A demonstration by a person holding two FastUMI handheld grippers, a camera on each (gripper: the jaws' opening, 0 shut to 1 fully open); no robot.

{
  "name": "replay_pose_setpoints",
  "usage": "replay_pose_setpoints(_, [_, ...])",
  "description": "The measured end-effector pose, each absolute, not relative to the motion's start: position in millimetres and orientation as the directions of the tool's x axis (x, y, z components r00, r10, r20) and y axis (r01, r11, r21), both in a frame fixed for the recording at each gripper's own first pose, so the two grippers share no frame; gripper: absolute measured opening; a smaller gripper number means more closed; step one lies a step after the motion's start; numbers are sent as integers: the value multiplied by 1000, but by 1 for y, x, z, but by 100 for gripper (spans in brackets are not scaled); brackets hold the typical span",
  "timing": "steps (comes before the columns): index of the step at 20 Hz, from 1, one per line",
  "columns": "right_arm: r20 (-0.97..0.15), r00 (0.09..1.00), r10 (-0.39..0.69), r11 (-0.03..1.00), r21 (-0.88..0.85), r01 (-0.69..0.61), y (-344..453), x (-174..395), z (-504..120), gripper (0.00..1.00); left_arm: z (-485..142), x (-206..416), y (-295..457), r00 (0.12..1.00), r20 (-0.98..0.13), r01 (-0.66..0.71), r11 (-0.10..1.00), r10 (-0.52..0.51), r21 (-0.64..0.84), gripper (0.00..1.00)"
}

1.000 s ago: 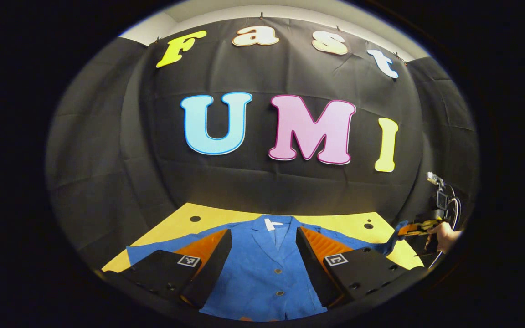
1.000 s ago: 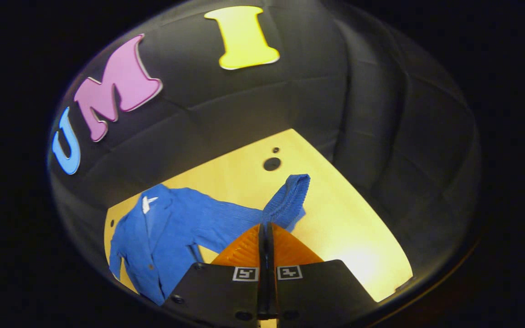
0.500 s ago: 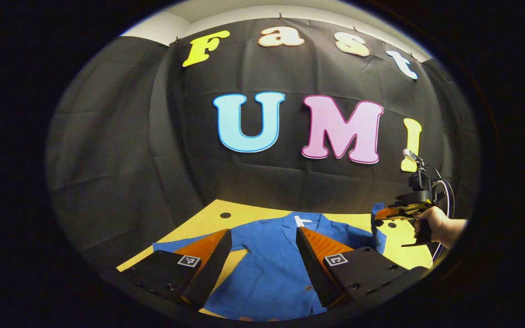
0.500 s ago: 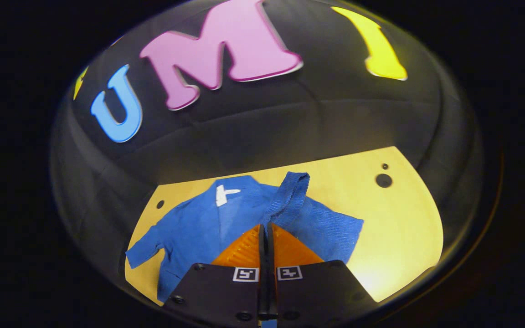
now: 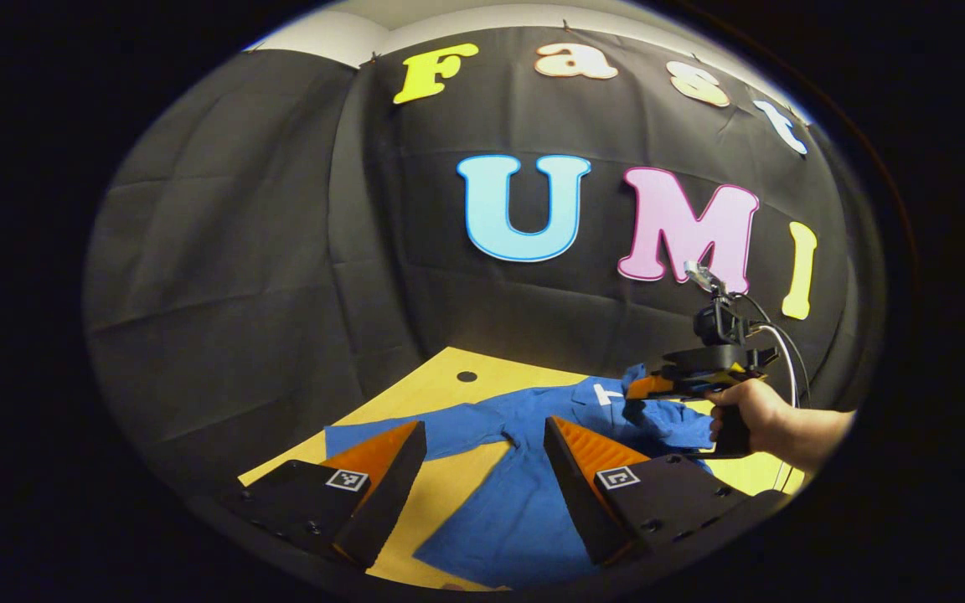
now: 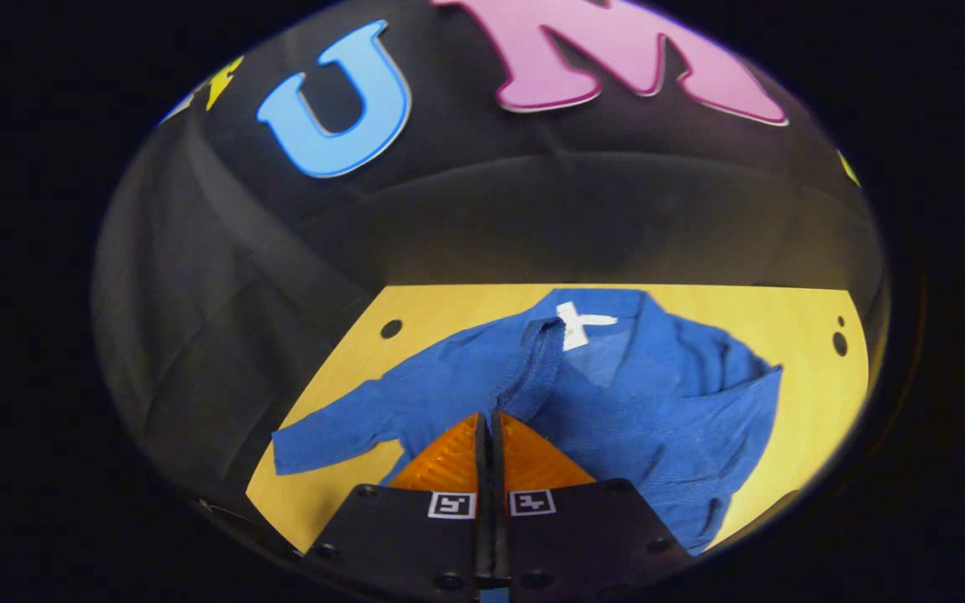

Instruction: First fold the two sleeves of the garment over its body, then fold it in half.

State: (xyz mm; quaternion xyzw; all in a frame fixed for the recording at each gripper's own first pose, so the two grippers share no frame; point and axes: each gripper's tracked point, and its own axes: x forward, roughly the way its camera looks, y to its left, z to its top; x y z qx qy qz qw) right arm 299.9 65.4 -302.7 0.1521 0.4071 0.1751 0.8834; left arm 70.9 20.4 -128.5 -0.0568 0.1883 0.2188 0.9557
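A blue buttoned garment (image 5: 524,511) (image 6: 658,410) lies on the yellow table (image 5: 441,394) (image 6: 449,306), its collar with a white tag (image 6: 579,322) toward the wall. My right gripper (image 6: 487,414) is shut on the cuff of one sleeve (image 6: 537,360), holding it lifted above the garment's body. In the left gripper view that same gripper (image 5: 632,387) hovers over the collar area, held by a hand (image 5: 742,410). The other sleeve (image 6: 340,431) (image 5: 382,431) lies spread out flat. My left gripper (image 5: 482,435) is open above the garment's near left side, holding nothing.
The black cloth wall stands right behind the table's far edge. Dark round holes (image 5: 467,377) (image 6: 391,328) (image 6: 840,342) mark the tabletop near its back corners. A cable (image 5: 788,368) loops from the right gripper's handle.
My right gripper has carried the sleeve cuff from the table's right side across over the garment's body. The left gripper has shifted leftward, staying open.
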Motion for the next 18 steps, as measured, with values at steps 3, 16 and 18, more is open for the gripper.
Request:
replay_pose_setpoints(3, [-693, 575, 434, 898, 385, -214, 111, 292, -346, 0, -151, 66, 43, 819, -399, -466, 884, 413, -42, 81])
replay_pose_setpoints(16, [-472, 787, 397, 906, 338, -255, 106, 283, -332, 98, -264, 97, 137, 729, -478, -592, 801, 489, -83, 84])
replay_pose_setpoints(18, [-411, 836, 363, 921, 295, -255, 82, 275, -313, 98, -283, 93, 163, 683, -510, -641, 764, 522, -77, 84])
